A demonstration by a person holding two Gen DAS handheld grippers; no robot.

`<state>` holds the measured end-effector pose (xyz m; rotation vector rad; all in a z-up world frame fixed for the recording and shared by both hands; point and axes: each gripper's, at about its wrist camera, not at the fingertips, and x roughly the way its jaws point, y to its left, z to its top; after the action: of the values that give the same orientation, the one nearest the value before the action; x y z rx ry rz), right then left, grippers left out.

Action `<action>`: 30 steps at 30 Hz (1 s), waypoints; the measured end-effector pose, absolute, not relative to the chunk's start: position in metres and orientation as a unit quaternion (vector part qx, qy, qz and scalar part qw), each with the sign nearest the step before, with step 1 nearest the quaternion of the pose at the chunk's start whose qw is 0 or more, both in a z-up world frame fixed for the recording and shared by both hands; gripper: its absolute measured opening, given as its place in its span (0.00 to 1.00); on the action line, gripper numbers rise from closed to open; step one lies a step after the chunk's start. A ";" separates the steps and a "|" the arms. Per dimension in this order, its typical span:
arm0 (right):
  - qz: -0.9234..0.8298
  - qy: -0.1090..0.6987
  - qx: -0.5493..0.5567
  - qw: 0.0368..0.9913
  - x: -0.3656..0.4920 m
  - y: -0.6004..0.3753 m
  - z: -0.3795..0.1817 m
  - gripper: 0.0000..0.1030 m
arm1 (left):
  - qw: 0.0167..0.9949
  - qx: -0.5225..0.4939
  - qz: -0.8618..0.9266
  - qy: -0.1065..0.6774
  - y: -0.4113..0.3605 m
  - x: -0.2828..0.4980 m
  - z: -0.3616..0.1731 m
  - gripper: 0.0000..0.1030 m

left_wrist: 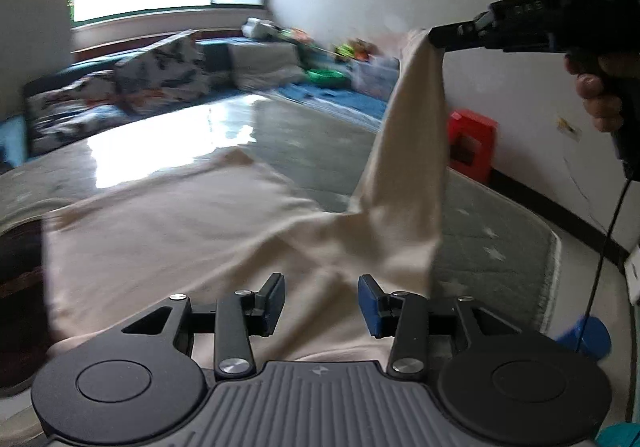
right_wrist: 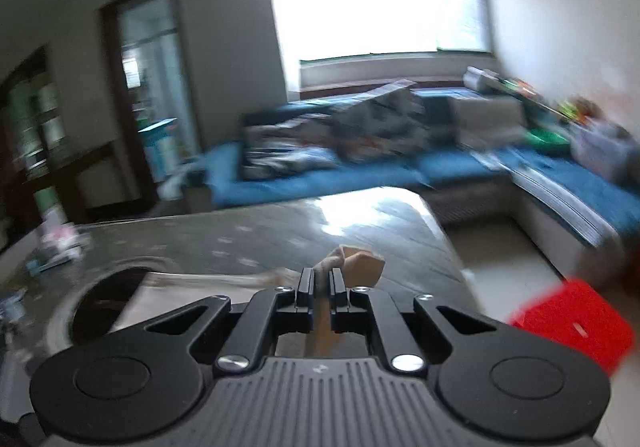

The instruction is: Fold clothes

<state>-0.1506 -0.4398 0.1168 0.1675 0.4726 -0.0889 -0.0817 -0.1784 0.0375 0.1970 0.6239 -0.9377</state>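
Observation:
A beige garment (left_wrist: 192, 231) lies spread on the grey table (left_wrist: 304, 135). My left gripper (left_wrist: 322, 305) is open and empty, low over the garment's near edge. My right gripper (left_wrist: 434, 36) is shut on one corner of the garment and holds it high at the upper right, so a strip of cloth (left_wrist: 412, 151) hangs down to the table. In the right wrist view the right gripper (right_wrist: 322, 281) is shut on a bunched beige fold (right_wrist: 360, 265) that sticks out past the fingertips.
A dark round object (left_wrist: 20, 259) lies at the table's left edge. A red stool (left_wrist: 472, 143) stands by the white wall on the right. A blue sofa (right_wrist: 360, 175) with cushions runs along the far wall under the window. A blue object (left_wrist: 588, 335) sits near right.

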 end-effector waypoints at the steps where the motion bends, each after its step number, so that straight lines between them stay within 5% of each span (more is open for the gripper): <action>1: -0.027 0.231 0.072 0.970 -0.144 -0.428 0.123 0.06 | 0.848 0.086 -0.433 0.293 -0.167 -0.080 0.039 0.44; 16: 0.218 0.324 -0.050 0.919 -0.064 -0.232 0.073 0.11 | 0.905 0.013 -0.284 0.317 -0.036 -0.065 0.029 0.46; 30: 0.118 0.371 -0.119 0.913 -0.088 -0.318 0.079 0.19 | 0.895 0.052 -0.313 0.314 -0.077 -0.050 0.029 0.40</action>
<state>-0.0876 -0.3180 0.0789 -0.2450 0.7651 0.2429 -0.0503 -0.0766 0.0293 0.1078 0.6510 -0.6483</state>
